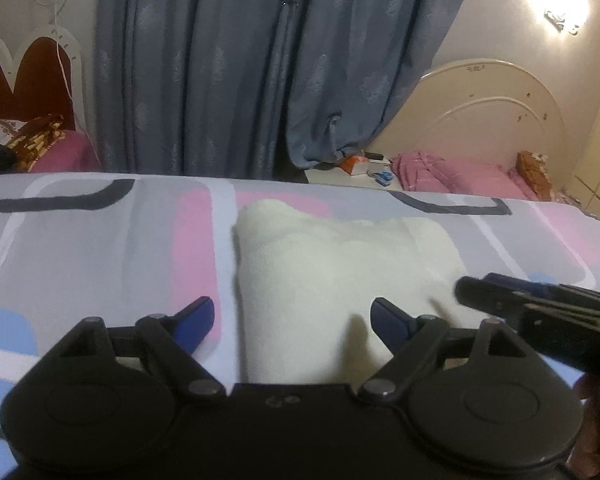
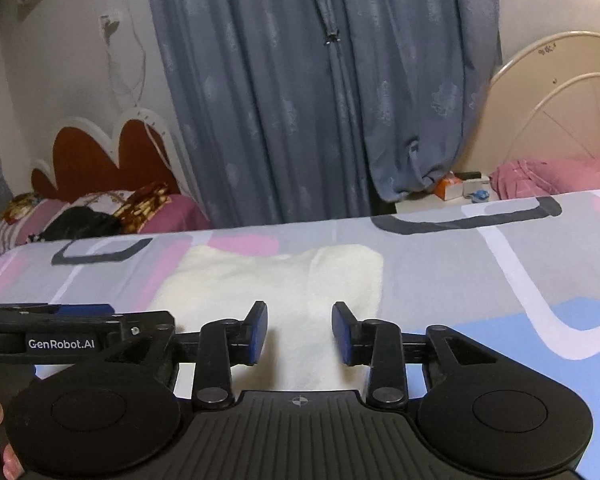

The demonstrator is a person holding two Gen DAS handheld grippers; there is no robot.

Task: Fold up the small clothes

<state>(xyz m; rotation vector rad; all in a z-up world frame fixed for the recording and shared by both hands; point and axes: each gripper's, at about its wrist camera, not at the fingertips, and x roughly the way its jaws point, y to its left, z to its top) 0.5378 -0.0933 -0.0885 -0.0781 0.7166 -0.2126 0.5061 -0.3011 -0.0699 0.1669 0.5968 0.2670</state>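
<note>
A cream-white small garment (image 1: 340, 264) lies folded flat on the patterned bed sheet (image 1: 100, 248). My left gripper (image 1: 293, 320) hovers over its near left part, jaws wide open, and the blue pads (image 1: 198, 320) touch nothing. The right gripper (image 1: 500, 300) comes in side-on from the right over the garment's near right corner. In the right wrist view the garment (image 2: 268, 280) lies ahead and beneath my right gripper (image 2: 301, 332). Its blue pads (image 2: 259, 332) stand apart with only cloth below the gap. The left gripper (image 2: 60, 316) shows side-on at the left.
The sheet (image 2: 500, 280) ends at a far edge before blue-grey curtains (image 1: 240, 80). A small bedside table (image 1: 352, 174) with boxes stands beyond. Pink bedding and a cream headboard (image 1: 480, 120) are at the far right, and a red headboard (image 2: 100, 160) with pillows at the far left.
</note>
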